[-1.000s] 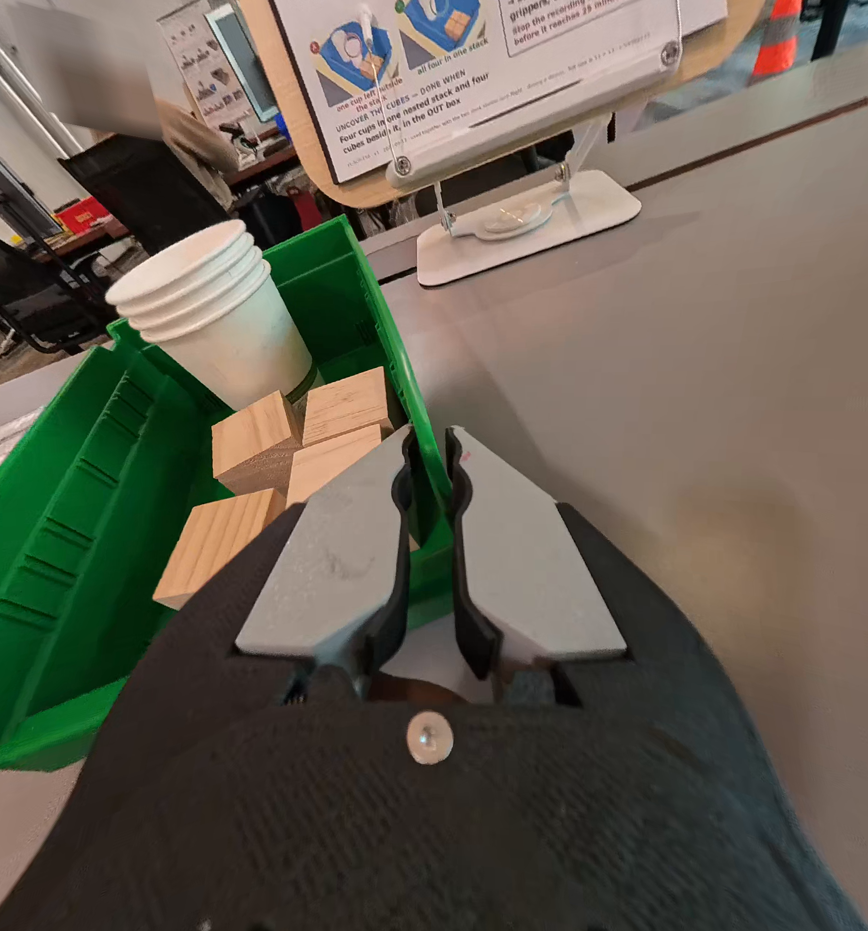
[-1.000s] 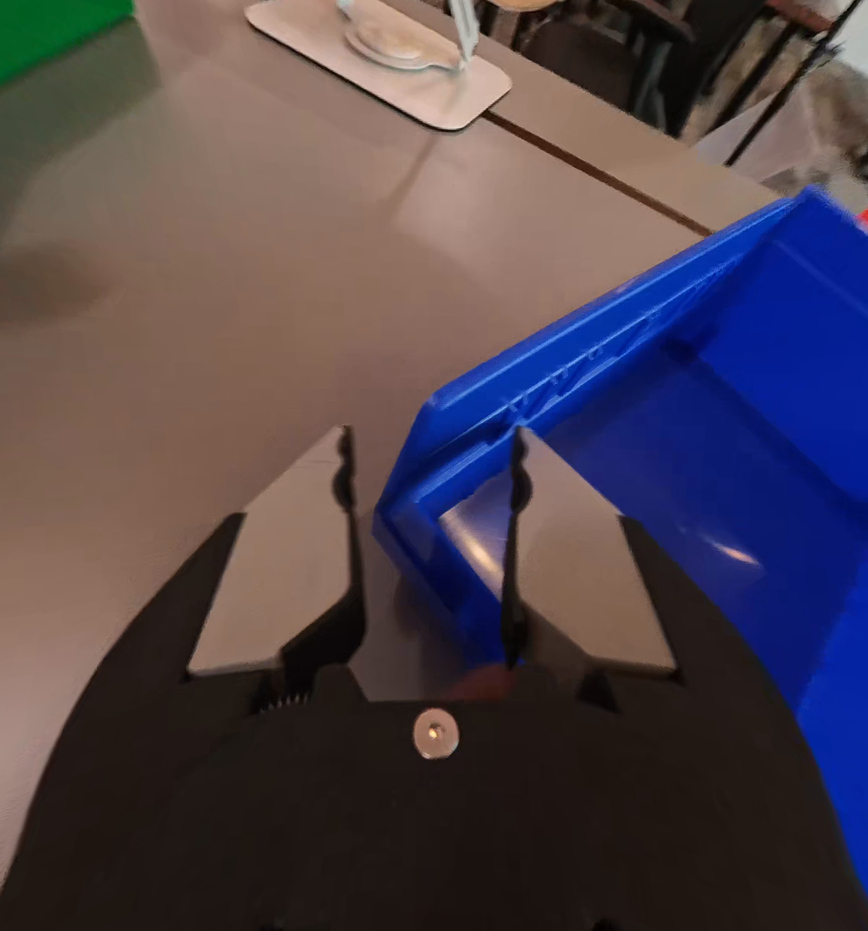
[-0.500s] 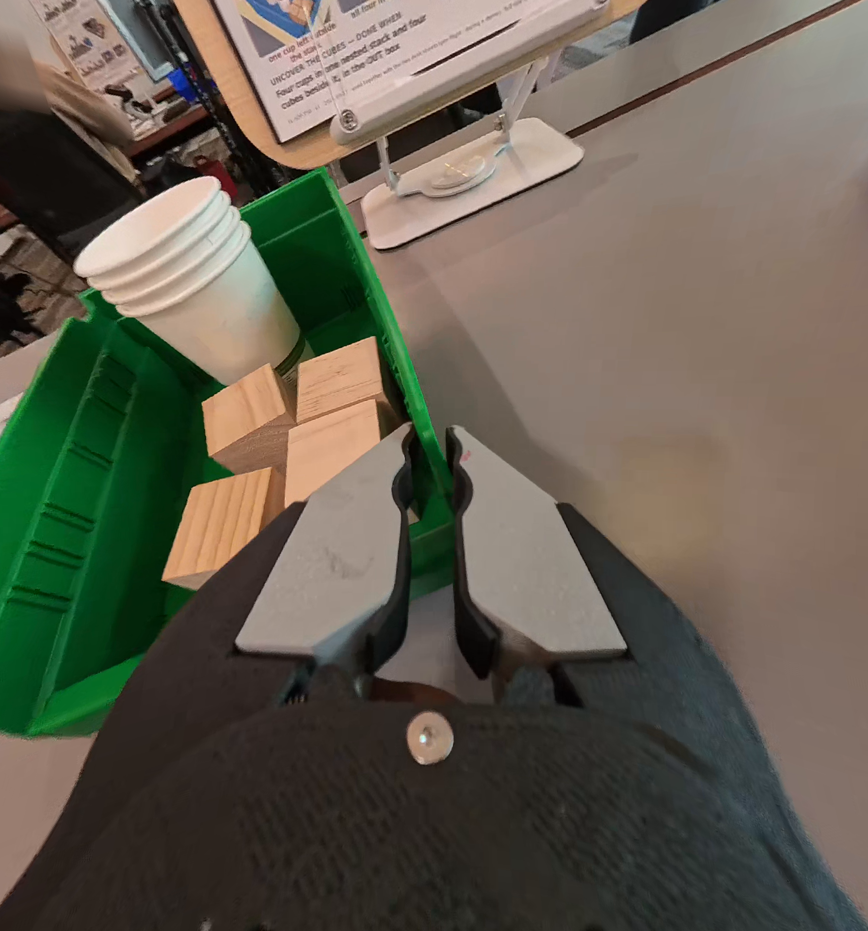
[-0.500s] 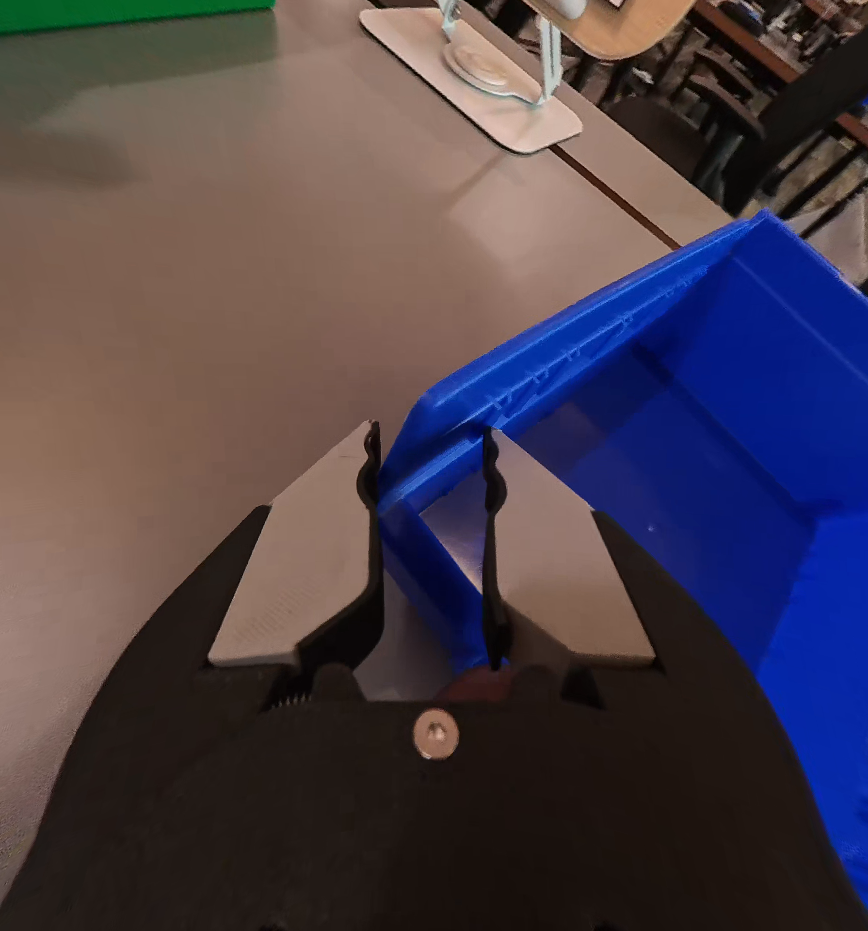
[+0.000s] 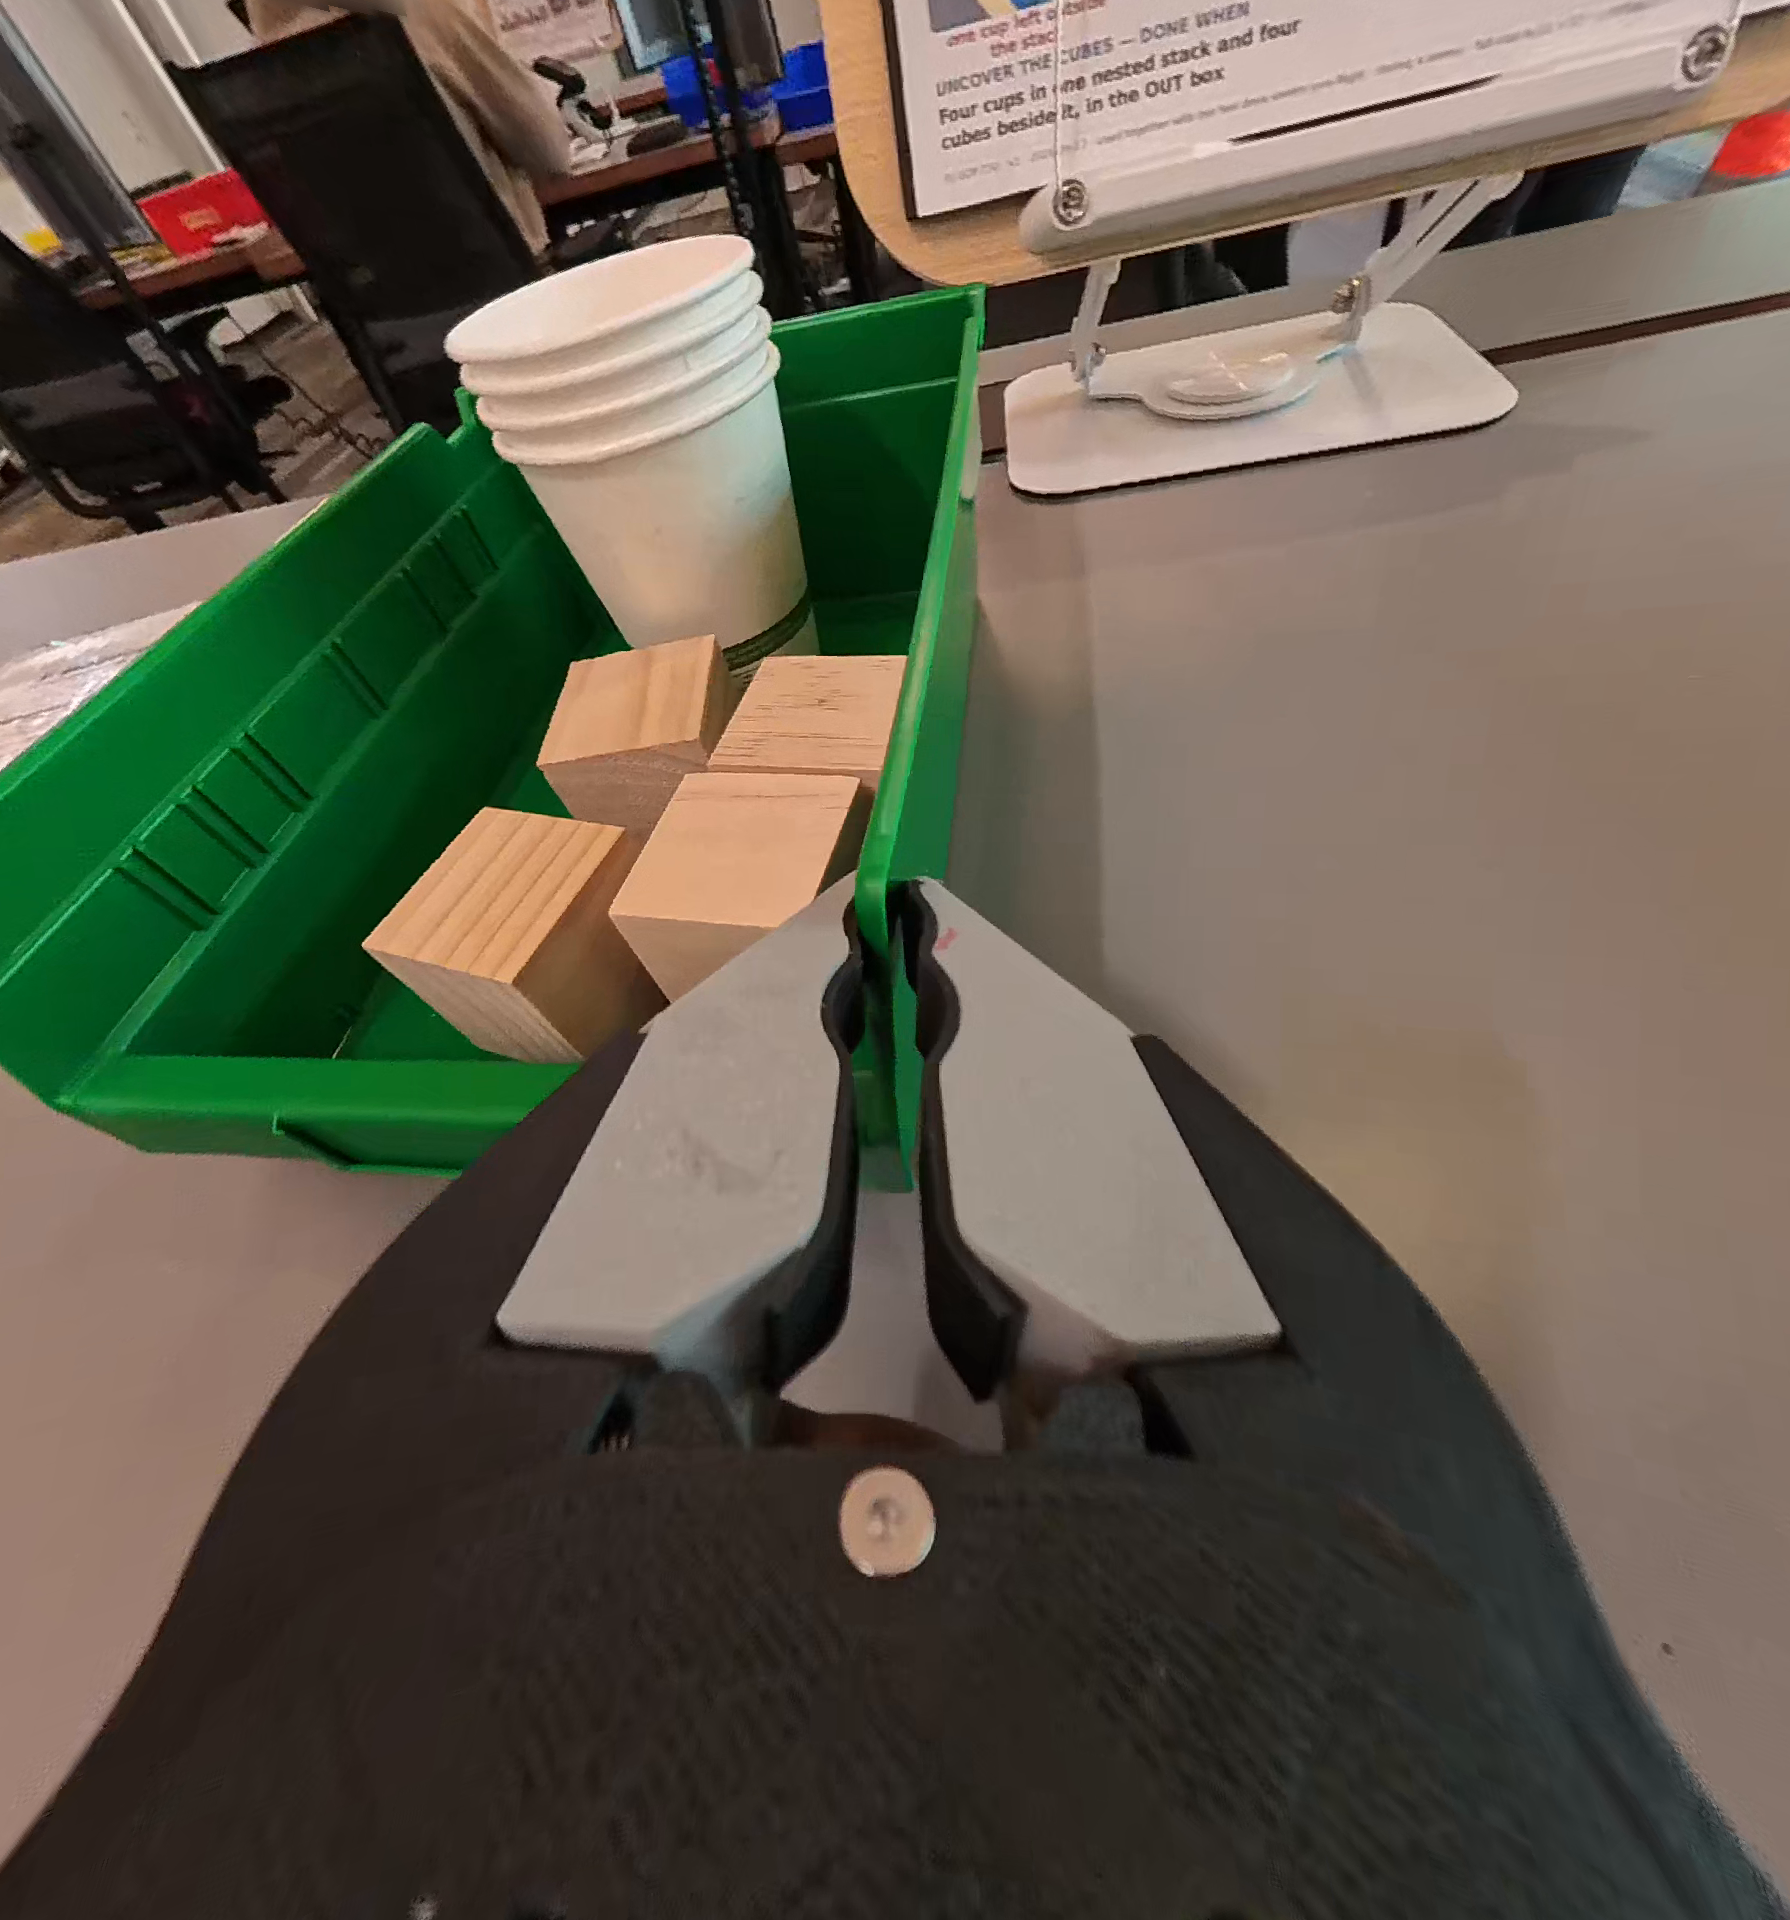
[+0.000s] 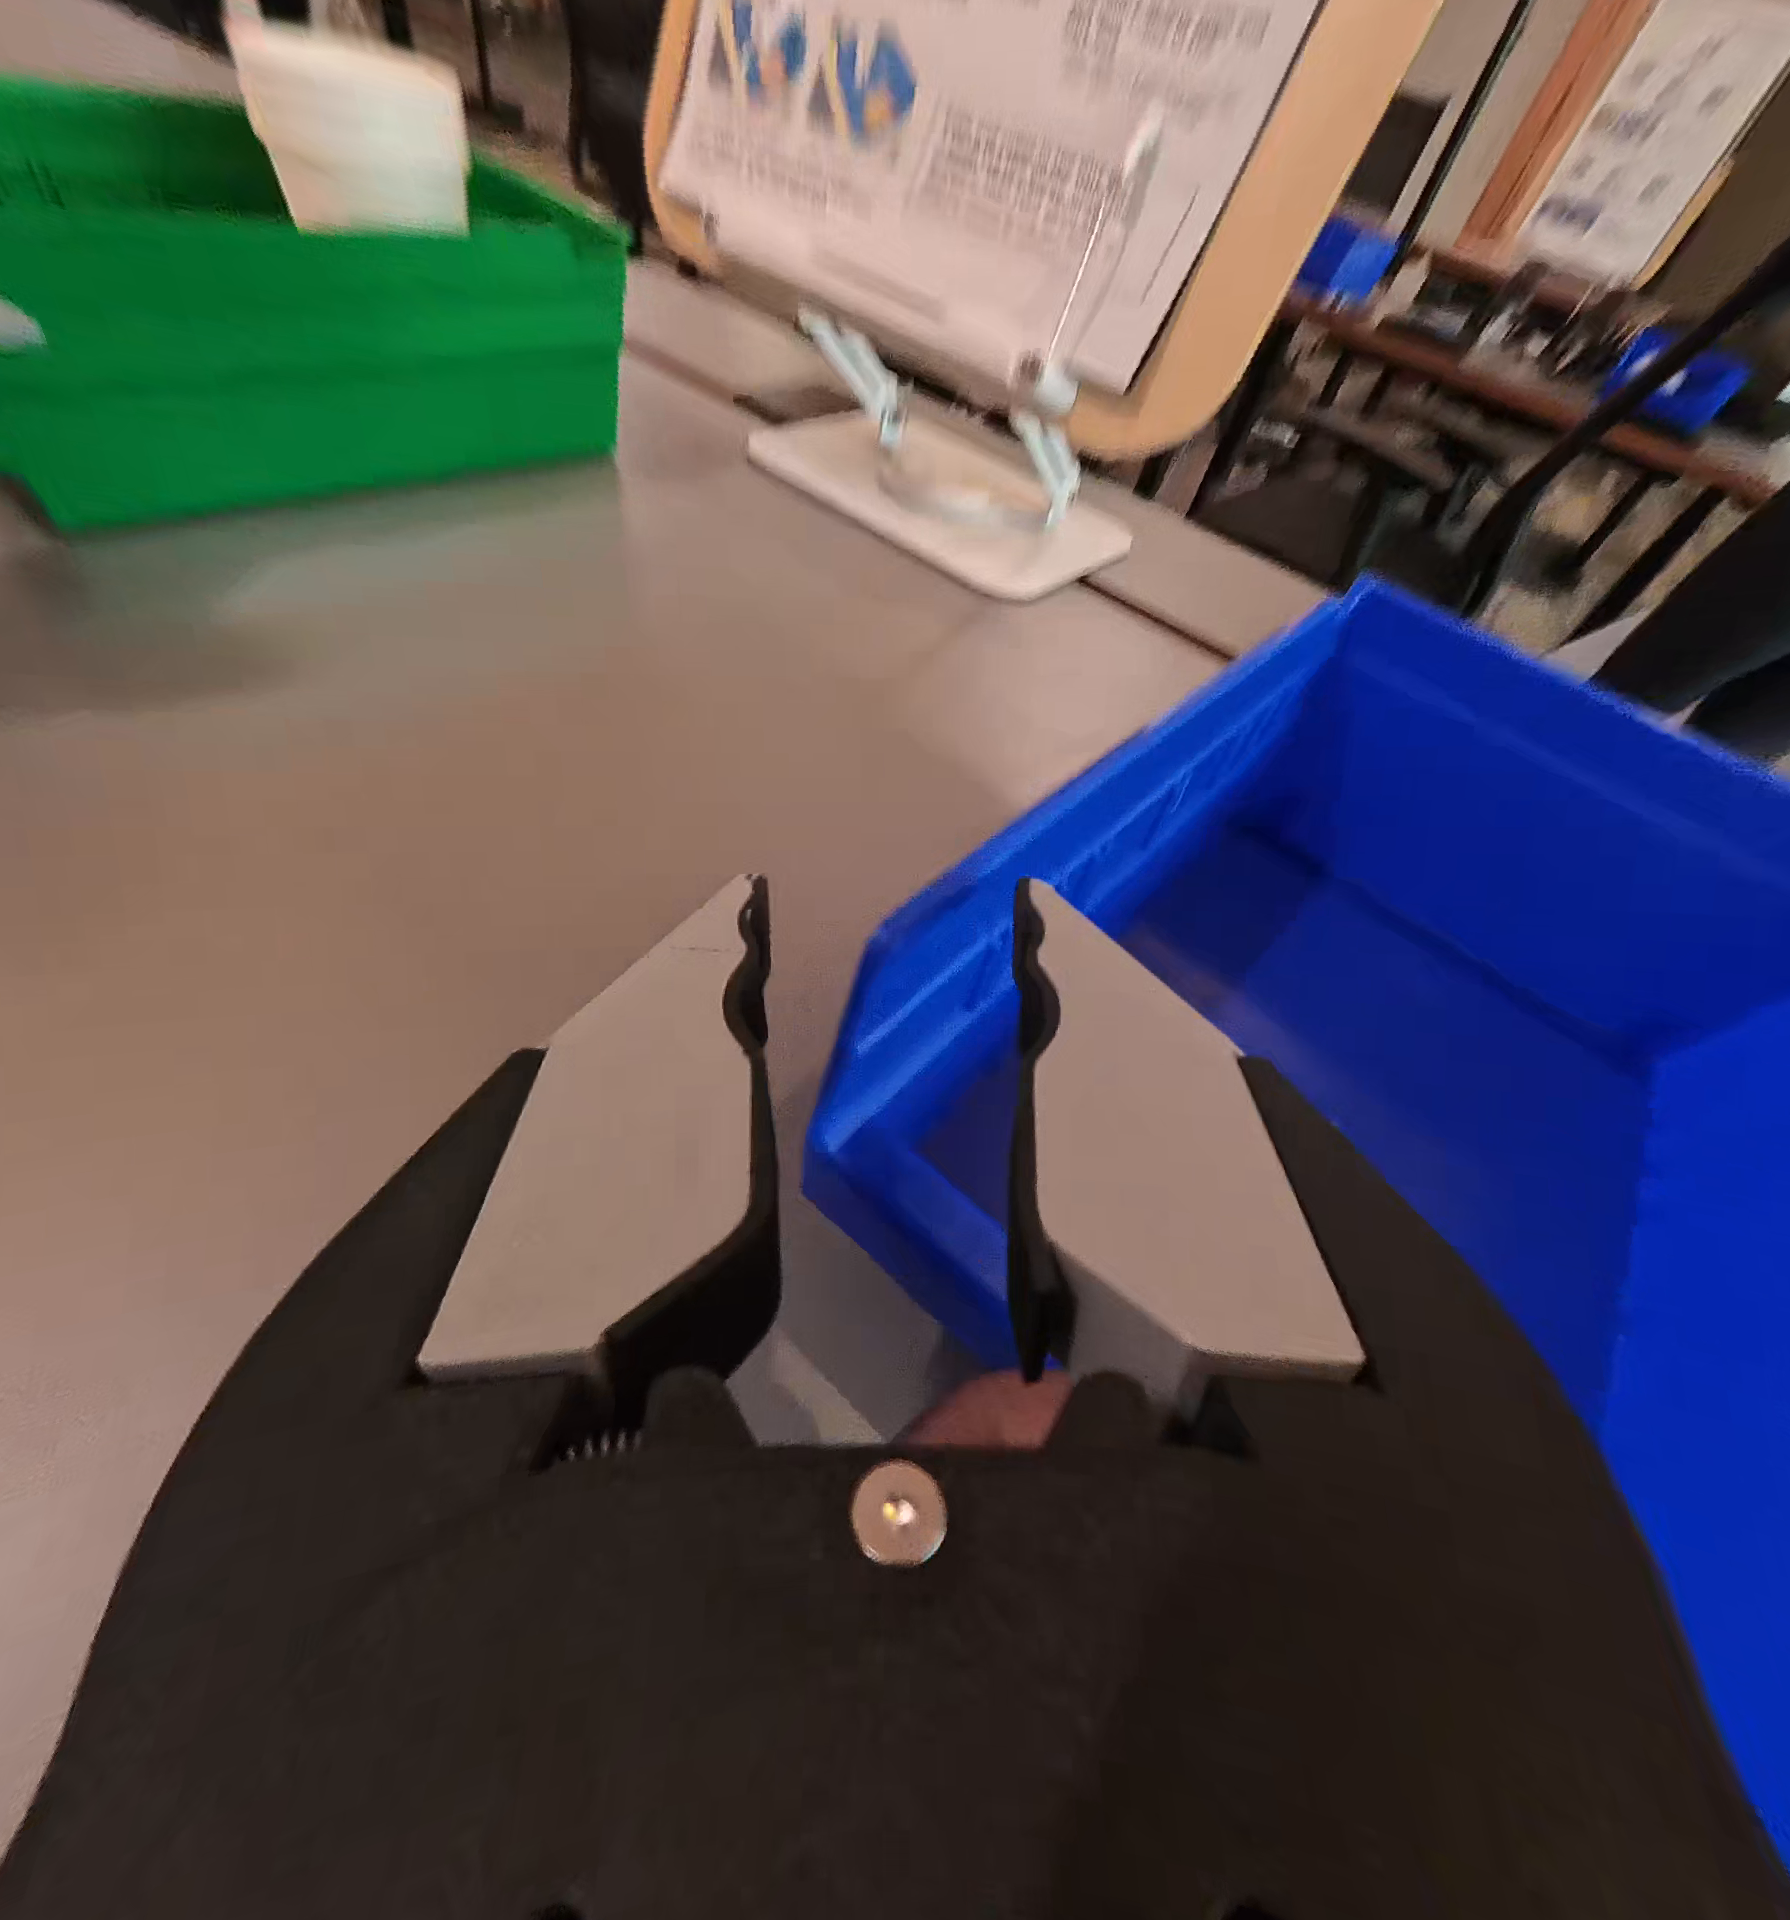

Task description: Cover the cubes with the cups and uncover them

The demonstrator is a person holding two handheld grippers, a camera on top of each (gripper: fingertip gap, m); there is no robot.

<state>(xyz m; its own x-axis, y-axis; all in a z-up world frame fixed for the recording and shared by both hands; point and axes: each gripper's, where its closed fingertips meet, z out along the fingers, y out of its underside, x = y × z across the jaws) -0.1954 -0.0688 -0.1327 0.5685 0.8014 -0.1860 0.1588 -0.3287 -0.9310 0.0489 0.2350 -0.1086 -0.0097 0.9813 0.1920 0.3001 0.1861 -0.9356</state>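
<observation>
Left wrist view: four nested white cups (image 5: 652, 436) beside four pale wooden cubes (image 5: 704, 810); left gripper (image 5: 886, 914) pinches the green bin (image 5: 247, 831) wall.

Left wrist view sits low behind its own fingers (image 5: 766, 1091), facing forward and down, close on the green bin (image 5: 195, 831). Right wrist view, same kind of mount, close beside the blue bin (image 6: 1493, 935), blurred. Both share the grey table (image 5: 1390, 831), the green bin and the white stand (image 6: 932, 520).
</observation>
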